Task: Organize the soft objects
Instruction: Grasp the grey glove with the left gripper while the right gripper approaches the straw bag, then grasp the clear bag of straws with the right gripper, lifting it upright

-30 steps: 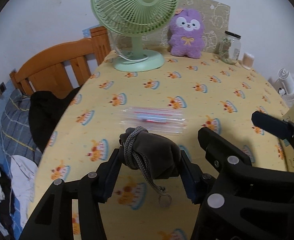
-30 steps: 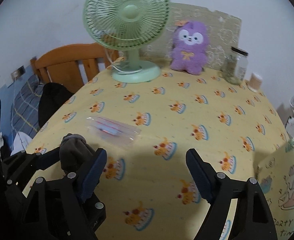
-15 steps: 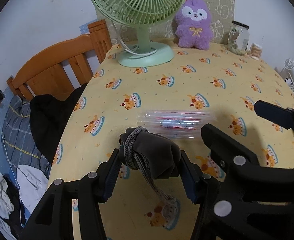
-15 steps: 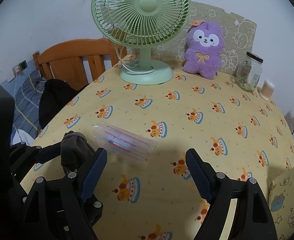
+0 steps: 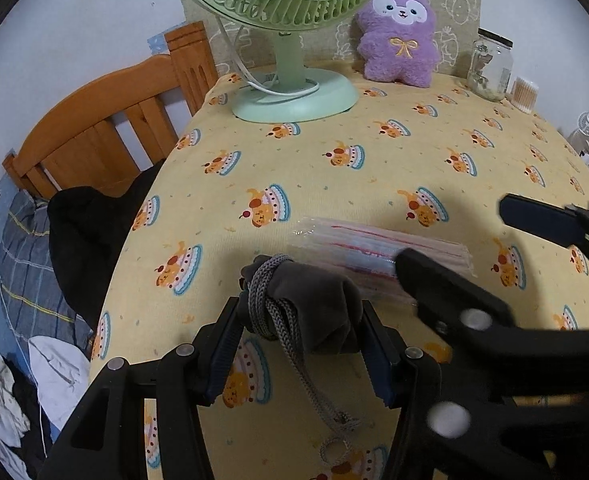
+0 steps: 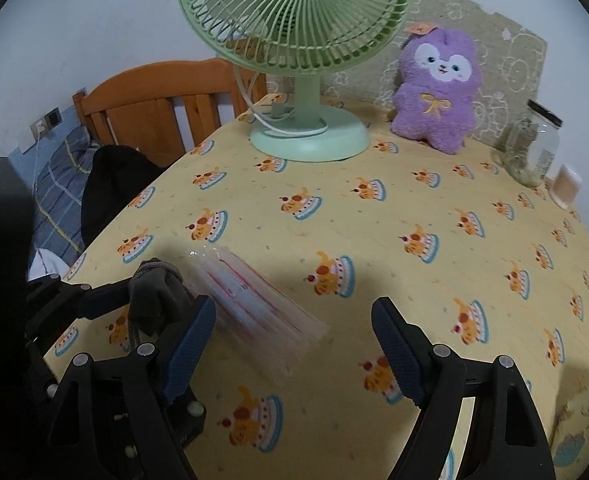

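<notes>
Left wrist view: left gripper (image 5: 298, 326) is clamped on a grey pouch (image 5: 314, 308) with a knotted drawstring (image 5: 270, 304); the pouch is lifted over the near edge of the bench (image 5: 334, 184). The cord tail dangles below with a loop at its end (image 5: 334, 446). Risk: that loose cord can drag on the yellow cloth or snag on a gripper finger. The clear zip bag (image 5: 378, 256) lies flat on the bench just past the pouch, partly hidden by the right gripper's near finger (image 5: 446, 292). The two grippers are very close, so a collision is likely if either swings.

Right wrist view: right gripper (image 6: 292, 330) stands wide open, empty, hovering over the near end of the zip bag (image 6: 254, 300). Pouch (image 6: 156, 294) sits at left, held in the left gripper (image 6: 142, 300). Risk: the bag is thin, flat and slick, so the pads may slide off or pinch the tablecloth instead. The bag mouth looks closed, though I cannot tell for sure; a soft pouch would bunch up against it. The fan (image 6: 294, 40), plush (image 6: 438, 92) and jar (image 6: 534, 148) are far back, well apart, no hazard.
</notes>
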